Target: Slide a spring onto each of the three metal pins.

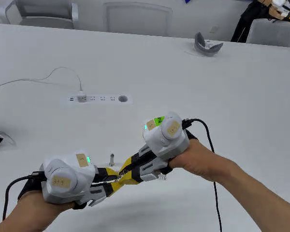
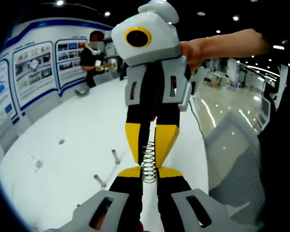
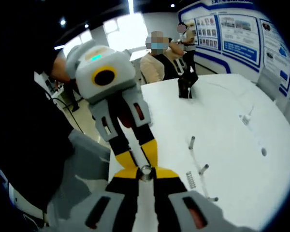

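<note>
Bridging two facing sets of tips, a coiled silver wire spring (image 2: 149, 162) runs lengthwise from the left hand-held gripper (image 2: 150, 174) to the right hand-held gripper (image 3: 145, 175). Both pairs of yellow-tipped black jaws are pressed together on it, just above the smooth white bench (image 1: 183, 82). Gripper bodies are glossy white moulded plastic. A short cylindrical metal pin (image 1: 111, 158) stands upright on the bench just beside the joined tips. A second loose coiled spring (image 3: 191, 180) lies flat near it.
</note>
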`<state>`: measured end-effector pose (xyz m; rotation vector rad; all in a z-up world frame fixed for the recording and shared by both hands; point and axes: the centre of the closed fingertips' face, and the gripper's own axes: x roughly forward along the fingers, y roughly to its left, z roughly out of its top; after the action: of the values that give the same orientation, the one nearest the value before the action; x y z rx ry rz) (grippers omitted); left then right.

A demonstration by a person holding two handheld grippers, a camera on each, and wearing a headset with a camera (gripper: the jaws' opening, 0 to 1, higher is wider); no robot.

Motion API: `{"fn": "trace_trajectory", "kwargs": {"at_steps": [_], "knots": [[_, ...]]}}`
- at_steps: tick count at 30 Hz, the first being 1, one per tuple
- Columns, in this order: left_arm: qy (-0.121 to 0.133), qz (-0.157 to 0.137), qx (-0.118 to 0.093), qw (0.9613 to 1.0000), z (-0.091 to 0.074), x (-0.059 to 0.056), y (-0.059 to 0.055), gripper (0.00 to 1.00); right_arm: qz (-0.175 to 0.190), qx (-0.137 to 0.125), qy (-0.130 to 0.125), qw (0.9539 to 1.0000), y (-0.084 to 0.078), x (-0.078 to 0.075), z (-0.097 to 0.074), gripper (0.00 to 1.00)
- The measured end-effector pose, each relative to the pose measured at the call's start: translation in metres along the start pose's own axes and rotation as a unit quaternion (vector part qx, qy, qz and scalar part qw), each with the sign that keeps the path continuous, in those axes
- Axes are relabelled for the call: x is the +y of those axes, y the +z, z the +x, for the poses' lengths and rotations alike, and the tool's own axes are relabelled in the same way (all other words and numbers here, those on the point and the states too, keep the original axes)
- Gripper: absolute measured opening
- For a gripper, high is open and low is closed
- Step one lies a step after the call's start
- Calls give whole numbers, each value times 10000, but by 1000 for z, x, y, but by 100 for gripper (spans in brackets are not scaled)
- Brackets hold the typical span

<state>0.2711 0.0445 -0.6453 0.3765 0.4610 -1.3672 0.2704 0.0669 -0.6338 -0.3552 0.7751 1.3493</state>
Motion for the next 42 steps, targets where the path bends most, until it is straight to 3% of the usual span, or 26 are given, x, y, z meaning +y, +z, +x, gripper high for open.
{"fn": "trace_trajectory", "kwargs": {"at_steps": [7,15,25,34,42], "knots": [[-74,7,-55,10000,0,-2,-1,10,-112,106,38,9999,0,3,0,12],[29,-162,-174,9997,-5,1,-5,11,-74,49,0,10000,3,2,6,12],[360,-562,-201,9976,-21,13,-24,19,-27,39,63,10000,5,0,19,12],[779,-980,-195,9919,-42,29,-48,23,74,3,-41,10000,8,-13,27,12],[1233,-1310,-144,9836,-65,44,-70,29,50,122,-250,9996,8,-34,37,12]]}}
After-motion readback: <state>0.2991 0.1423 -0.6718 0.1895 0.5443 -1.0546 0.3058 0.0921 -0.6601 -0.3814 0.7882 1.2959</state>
